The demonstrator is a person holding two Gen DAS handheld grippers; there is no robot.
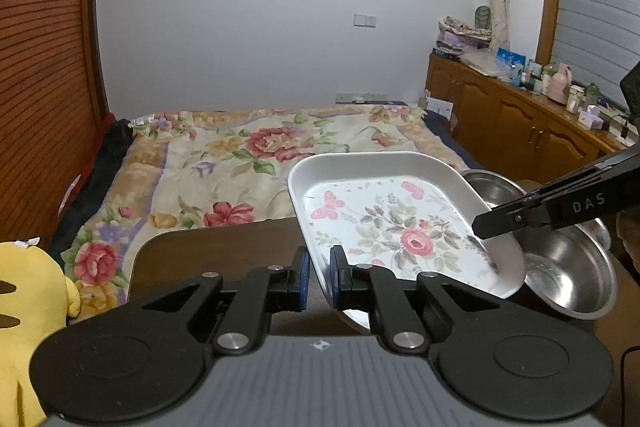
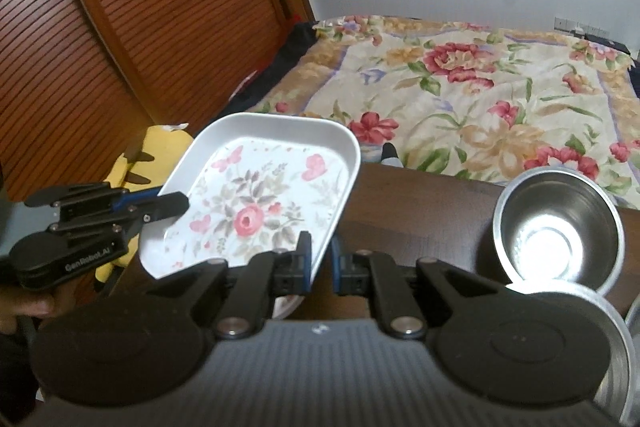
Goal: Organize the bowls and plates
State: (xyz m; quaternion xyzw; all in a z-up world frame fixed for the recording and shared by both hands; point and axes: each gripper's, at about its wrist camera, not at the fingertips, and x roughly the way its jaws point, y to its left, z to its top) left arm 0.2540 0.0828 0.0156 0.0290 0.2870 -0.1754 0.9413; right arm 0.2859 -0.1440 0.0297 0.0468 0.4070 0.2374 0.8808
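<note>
A white rectangular plate [image 1: 384, 223] with a rose and butterfly print hangs tilted above the dark wooden table [image 1: 224, 251]. My left gripper [image 1: 319, 259] is shut on its near rim. My right gripper [image 1: 482, 227] comes in from the right and clamps the opposite rim. In the right wrist view the plate [image 2: 256, 203] has my right gripper [image 2: 320, 251] shut on its near edge, while my left gripper [image 2: 182, 203] pinches the left edge. Steel bowls [image 1: 568, 267] lie behind the plate on the right. One steel bowl [image 2: 556, 227] stands upright on the table [image 2: 420, 211].
Under the lifted plate the edge of another dish [image 1: 356, 321] shows. A second steel rim [image 2: 612, 347] is at the lower right. A yellow plush toy [image 1: 24, 307] sits left of the table, a flowered bed [image 1: 240, 155] lies beyond it, and a cluttered wooden cabinet [image 1: 520, 123] lines the right wall.
</note>
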